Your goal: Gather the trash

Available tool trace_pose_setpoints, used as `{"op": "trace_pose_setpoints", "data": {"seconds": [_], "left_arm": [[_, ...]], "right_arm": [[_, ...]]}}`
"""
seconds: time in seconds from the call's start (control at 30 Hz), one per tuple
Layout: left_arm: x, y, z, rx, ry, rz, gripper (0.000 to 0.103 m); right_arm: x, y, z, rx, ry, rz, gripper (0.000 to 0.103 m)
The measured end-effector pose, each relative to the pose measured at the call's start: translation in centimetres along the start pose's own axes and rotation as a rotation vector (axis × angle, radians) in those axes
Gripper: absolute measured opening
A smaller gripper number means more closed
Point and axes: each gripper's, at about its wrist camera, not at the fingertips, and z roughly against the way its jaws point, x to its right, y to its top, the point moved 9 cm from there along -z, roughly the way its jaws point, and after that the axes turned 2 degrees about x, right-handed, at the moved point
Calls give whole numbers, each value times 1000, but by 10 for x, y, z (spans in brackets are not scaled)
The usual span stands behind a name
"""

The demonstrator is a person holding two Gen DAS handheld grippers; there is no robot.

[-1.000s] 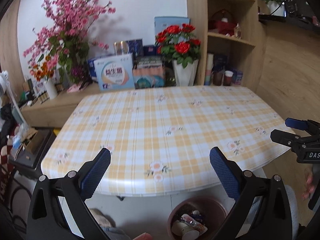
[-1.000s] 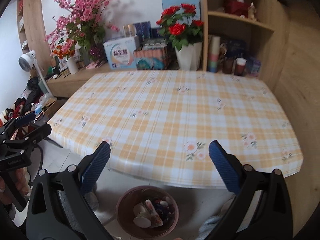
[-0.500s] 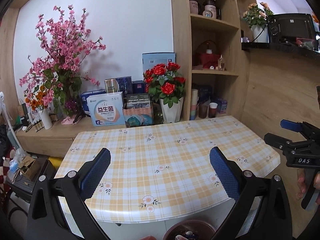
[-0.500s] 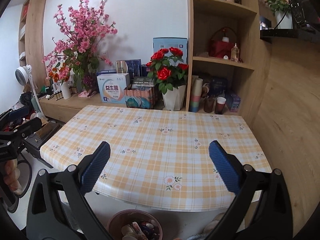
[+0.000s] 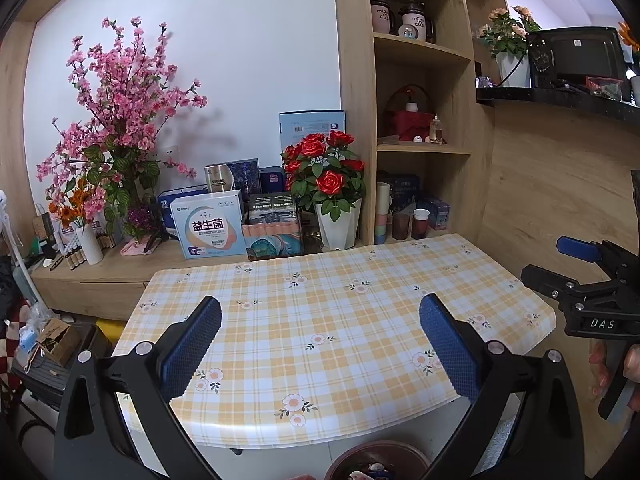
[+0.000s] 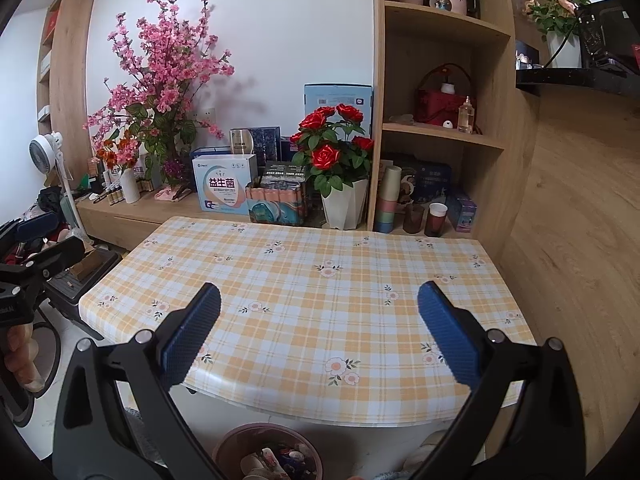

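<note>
Wood shelving and a white wall back the scene, with a checked, flower-print table (image 6: 320, 288) in front whose top shows no litter in either view. Below its near edge on the floor stands a round brownish bin (image 6: 268, 454), and that is where the trash (image 6: 276, 460) lies: crumpled paper cups and wrappers, pale with some dark blue bits, heaped loosely inside and too jumbled to sort item by item.

Both tools hang empty above the table's near edge. The left hand-held gripper (image 5: 320, 350) has its blue-padded fingers spread wide with nothing between them; the right hand-held gripper (image 6: 320, 346) is spread just as wide and is also empty. Each shows at the edge of the other's view, a person's fingers wrapped round the handle.

Judging by the bare tabletop, collection looks finished or nearly so. To do this step well, sweep both cameras across the table corners and the floor around the bin for any missed scrap before stopping. Keep the fingers spread and clear of the rose pot (image 6: 346, 204) and boxes (image 6: 224, 184) on the ledge behind, which are not rubbish.
</note>
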Motion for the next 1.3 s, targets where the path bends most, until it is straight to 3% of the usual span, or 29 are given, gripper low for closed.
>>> {"op": "trace_pose_setpoints", "data": {"seconds": [1.3], "left_arm": [[0, -2, 2, -6, 10, -8, 97]], "right_arm": [[4, 1, 1, 3, -1, -1, 97]]}}
